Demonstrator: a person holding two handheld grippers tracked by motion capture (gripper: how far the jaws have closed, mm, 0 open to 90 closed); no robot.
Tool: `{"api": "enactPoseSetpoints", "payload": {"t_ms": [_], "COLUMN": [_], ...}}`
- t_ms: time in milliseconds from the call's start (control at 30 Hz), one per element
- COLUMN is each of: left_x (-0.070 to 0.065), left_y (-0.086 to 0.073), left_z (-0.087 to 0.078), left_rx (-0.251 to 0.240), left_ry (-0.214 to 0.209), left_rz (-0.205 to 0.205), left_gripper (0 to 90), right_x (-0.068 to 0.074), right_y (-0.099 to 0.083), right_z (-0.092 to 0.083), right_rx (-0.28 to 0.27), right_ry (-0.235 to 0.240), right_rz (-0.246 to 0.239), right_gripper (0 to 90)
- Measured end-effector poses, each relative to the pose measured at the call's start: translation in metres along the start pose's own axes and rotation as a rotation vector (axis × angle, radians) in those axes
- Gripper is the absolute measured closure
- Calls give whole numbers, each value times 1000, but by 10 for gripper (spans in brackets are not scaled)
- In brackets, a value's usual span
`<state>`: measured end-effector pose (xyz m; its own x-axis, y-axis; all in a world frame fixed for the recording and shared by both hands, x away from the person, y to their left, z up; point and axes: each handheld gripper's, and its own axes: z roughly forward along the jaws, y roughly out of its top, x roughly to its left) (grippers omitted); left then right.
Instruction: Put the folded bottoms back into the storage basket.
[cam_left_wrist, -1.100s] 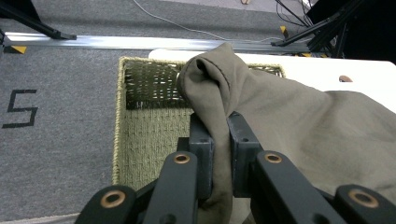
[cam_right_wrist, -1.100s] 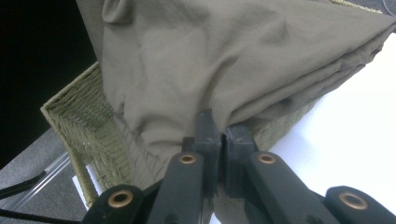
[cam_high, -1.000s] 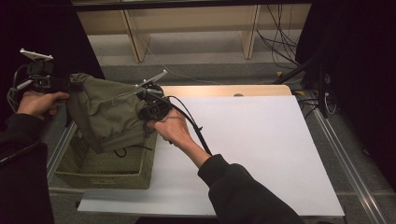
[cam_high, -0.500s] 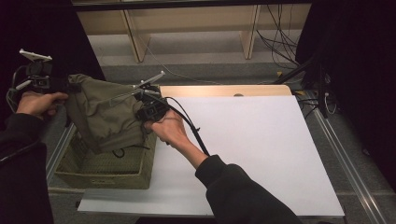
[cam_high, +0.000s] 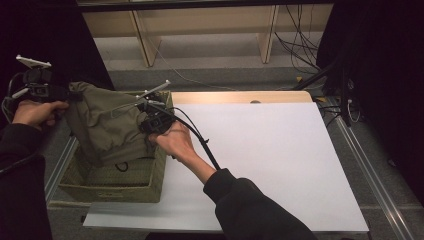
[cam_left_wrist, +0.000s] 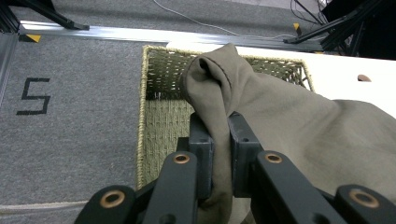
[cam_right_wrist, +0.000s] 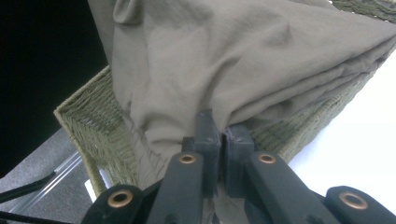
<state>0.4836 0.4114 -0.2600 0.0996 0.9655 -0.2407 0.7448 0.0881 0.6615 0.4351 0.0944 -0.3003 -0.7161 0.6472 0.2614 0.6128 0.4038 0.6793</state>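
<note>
While the olive garment (cam_high: 107, 125) is held up over the woven basket (cam_high: 117, 185), one edge of it is clamped in the left gripper (cam_left_wrist: 219, 140). Its other edge is pinched tightly by the right gripper (cam_right_wrist: 223, 140), beside the white table (cam_high: 270, 160).

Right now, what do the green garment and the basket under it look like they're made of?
The garment looks like matte olive woven cloth, maybe cotton: soft folds, a stitched seam, no sheen. The basket looks like plaited grass or rush dyed green: coarse woven strands show on its walls and floor.
</note>
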Motion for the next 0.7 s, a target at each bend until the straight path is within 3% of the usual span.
{"api": "enactPoseSetpoints", "payload": {"t_ms": [700], "left_x": [2], "left_y": [-3], "left_z": [9], "left_rx": [36], "left_ry": [14], "left_rz": [-7], "left_gripper": [813], "right_x": [1], "right_y": [-10], "right_z": [14], "right_rx": [33], "right_ry": [15], "right_rz": [18], "right_gripper": [863]}}
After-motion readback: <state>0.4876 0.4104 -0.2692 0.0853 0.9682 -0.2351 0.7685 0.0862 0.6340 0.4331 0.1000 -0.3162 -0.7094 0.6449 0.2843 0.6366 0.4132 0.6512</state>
